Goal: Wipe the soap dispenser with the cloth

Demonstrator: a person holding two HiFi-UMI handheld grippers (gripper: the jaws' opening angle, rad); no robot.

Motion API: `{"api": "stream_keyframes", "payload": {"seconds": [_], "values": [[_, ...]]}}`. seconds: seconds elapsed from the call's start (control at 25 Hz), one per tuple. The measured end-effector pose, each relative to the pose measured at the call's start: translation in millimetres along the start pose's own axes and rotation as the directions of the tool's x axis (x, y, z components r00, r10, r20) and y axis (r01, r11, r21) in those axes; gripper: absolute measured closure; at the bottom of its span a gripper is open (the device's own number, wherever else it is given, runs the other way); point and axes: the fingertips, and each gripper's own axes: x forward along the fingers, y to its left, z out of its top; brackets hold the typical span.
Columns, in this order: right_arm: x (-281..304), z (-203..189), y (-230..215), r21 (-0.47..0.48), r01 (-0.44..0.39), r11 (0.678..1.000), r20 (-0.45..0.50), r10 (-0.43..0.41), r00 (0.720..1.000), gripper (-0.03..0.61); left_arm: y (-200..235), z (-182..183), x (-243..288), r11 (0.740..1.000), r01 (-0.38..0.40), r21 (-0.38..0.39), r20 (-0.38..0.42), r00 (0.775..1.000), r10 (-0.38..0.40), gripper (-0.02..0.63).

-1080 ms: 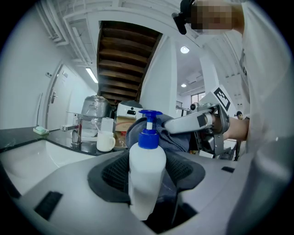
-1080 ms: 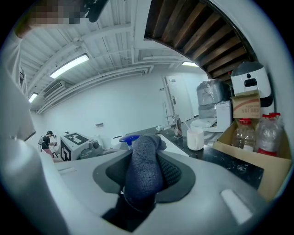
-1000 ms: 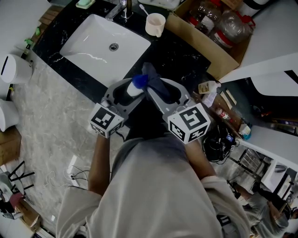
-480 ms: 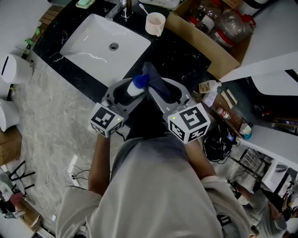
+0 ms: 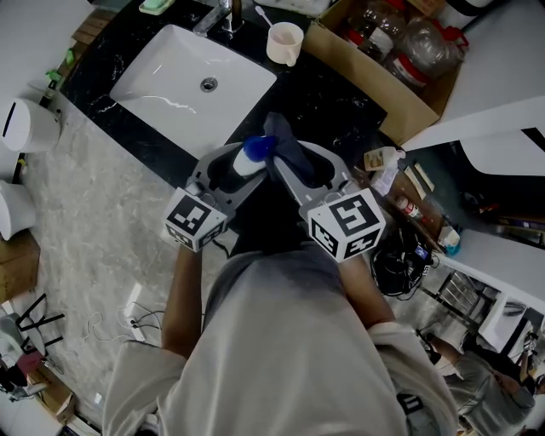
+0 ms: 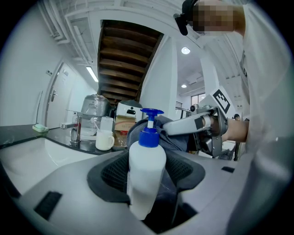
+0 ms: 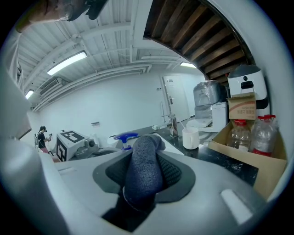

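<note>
A white soap dispenser (image 6: 146, 176) with a blue pump head (image 5: 258, 147) stands upright between the jaws of my left gripper (image 5: 239, 167), which is shut on its body. My right gripper (image 5: 291, 162) is shut on a rolled dark blue-grey cloth (image 7: 144, 170). In the head view the cloth (image 5: 288, 146) lies against the right side of the pump head. In the left gripper view the cloth (image 6: 170, 137) sits just behind the bottle. Both grippers hang above the black counter's front edge, at chest height.
A white sink (image 5: 192, 83) with a tap (image 5: 223, 15) lies ahead on the left. A cream mug (image 5: 284, 43) stands behind it. An open cardboard box (image 5: 387, 81) of plastic bottles fills the counter's right. A green soap dish (image 5: 156, 7) sits at the far left.
The cloth and pump head have shifted very slightly upward in the head view. Both grips are unchanged.
</note>
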Motion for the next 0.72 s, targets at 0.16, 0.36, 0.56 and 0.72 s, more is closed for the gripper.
{"api": "stream_keyframes", "payload": {"seconds": [0.16, 0.36, 0.56, 0.72], "values": [[-1, -1, -2, -0.009, 0.016, 1.000, -0.002, -0.017, 1.000, 0.446, 0, 0, -1, 1.000, 0.003, 0.003, 0.001, 1.000, -0.003, 0.371], [-1, -4, -6, 0.000, 0.029, 1.000, -0.007, -0.029, 1.000, 0.446, 1, 0, -1, 1.000, 0.004, -0.004, 0.004, 1.000, -0.004, 0.371], [-1, -8, -11, 0.007, 0.042, 0.999, -0.015, -0.042, 0.999, 0.446, 2, 0, -1, 1.000, 0.003, -0.005, 0.004, 1.000, -0.003, 0.371], [-1, -12, -15, 0.011, 0.052, 0.999, -0.023, -0.052, 0.998, 0.446, 4, 0, -1, 1.000, 0.002, -0.017, 0.012, 1.000, -0.001, 0.370]]}}
